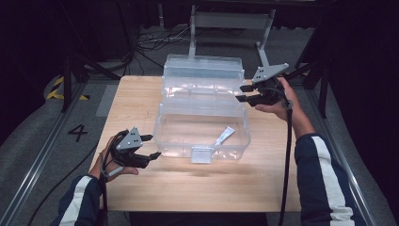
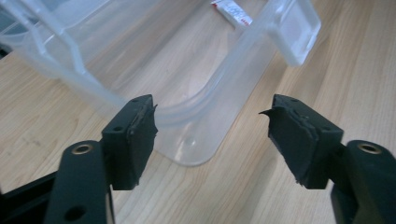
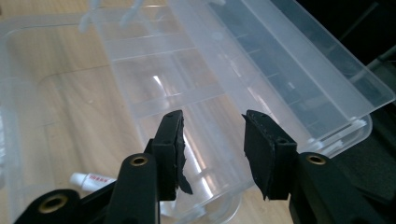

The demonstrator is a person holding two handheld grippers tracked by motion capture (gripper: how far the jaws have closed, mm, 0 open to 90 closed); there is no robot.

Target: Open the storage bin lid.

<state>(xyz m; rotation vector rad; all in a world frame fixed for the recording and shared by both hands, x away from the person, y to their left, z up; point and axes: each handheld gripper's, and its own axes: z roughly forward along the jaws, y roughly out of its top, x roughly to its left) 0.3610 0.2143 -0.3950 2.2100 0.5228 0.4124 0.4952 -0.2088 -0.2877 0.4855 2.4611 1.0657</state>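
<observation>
One clear box [image 1: 202,129] on the surface [image 1: 197,183], lid [image 1: 203,75] thrown back; one tube [image 1: 224,136] inside, by the front wall. Near the box's front left corner, left gripper [image 1: 149,147], jaws apart and empty, corner just ahead. At the lid's right end, right gripper [image 1: 243,93], jaws apart, nothing clamped, above the lid's edge.

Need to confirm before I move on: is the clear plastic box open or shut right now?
Open. The clear box has its lid swung back behind it, and a small tube lies on its exposed floor.
</observation>
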